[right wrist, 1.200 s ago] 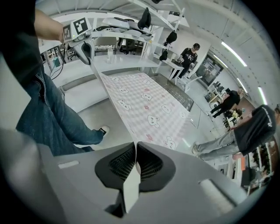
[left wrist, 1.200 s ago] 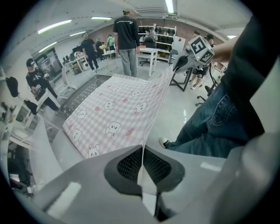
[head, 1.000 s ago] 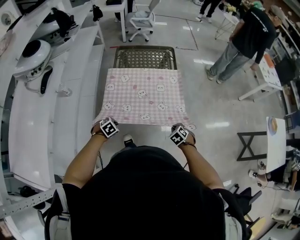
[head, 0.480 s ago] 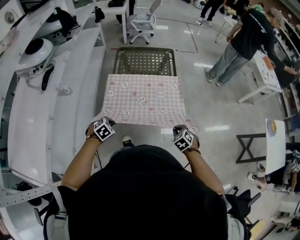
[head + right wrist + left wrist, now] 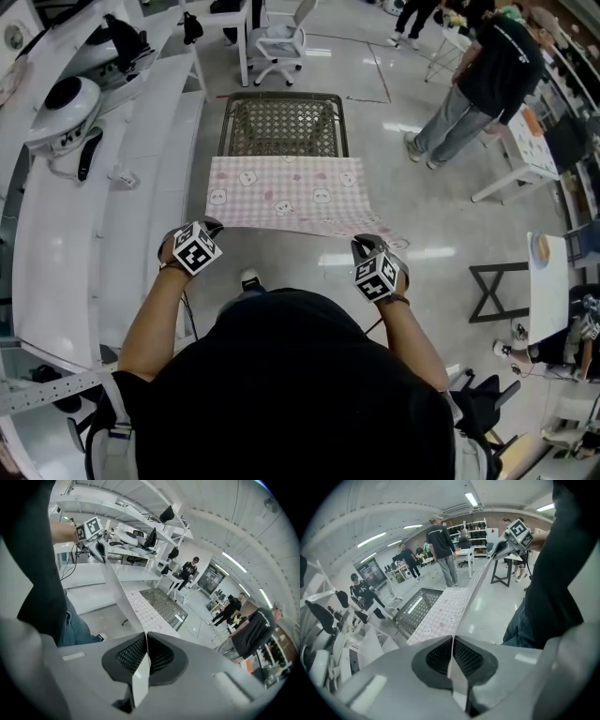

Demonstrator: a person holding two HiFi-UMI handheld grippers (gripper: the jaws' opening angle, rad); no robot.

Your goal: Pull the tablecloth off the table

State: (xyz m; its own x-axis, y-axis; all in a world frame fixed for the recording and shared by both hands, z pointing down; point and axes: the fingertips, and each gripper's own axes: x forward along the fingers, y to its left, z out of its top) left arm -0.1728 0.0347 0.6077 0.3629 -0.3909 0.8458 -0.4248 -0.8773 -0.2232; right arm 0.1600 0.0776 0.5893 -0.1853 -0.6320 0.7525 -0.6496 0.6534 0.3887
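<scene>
1. Glossy grey workshop floor (image 5: 422, 211) is spreading around a mesh-topped table (image 5: 281, 117), with a white workbench (image 5: 75, 234) running along the left and a person in a dark top (image 5: 492, 70) standing at upper right
2. On my feed, the pink checked tablecloth (image 5: 286, 192) is lying with its far edge across the mesh top, leaving the far mesh bare, while its near edge is hanging in the air off the table, toward the operator
3. I am seeing the left gripper (image 5: 210, 228) pinching the cloth's near left corner; in the left gripper view its jaws are sitting clamped together on the thin cloth edge (image 5: 451, 648)
4. I am seeing the right gripper (image 5: 367, 243) doing the same at the near right corner, its jaws pressing shut on the cloth (image 5: 143, 667) in the right gripper view
5. Between the two grippers the near edge is running nearly straight, with the operator's arms reaching forward on either side
</scene>
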